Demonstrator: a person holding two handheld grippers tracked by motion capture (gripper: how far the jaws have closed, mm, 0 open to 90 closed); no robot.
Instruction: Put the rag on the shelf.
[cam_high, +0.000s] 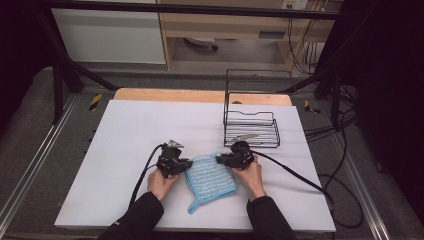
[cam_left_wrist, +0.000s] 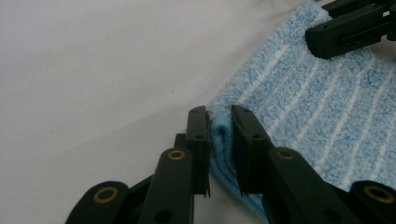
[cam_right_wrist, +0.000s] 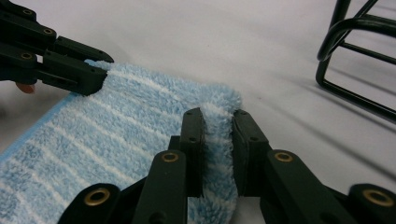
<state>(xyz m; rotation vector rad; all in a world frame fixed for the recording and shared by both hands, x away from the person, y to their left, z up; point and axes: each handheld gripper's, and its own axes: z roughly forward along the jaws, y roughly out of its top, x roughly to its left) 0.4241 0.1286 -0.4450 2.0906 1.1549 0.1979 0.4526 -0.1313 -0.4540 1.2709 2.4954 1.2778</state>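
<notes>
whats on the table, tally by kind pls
blue striped cloth: 1
black wire rack: 1
handheld grippers: 2, left gripper and right gripper, each clamped on a far corner of the cloth
total: 4

Cloth (cam_high: 210, 176) flat on the table (cam_high: 125, 130) near the front edge, left gripper (cam_high: 186, 163) at its far left corner, right gripper (cam_high: 220, 159) at its far right corner, wire rack (cam_high: 251, 120) just behind the right gripper
</notes>
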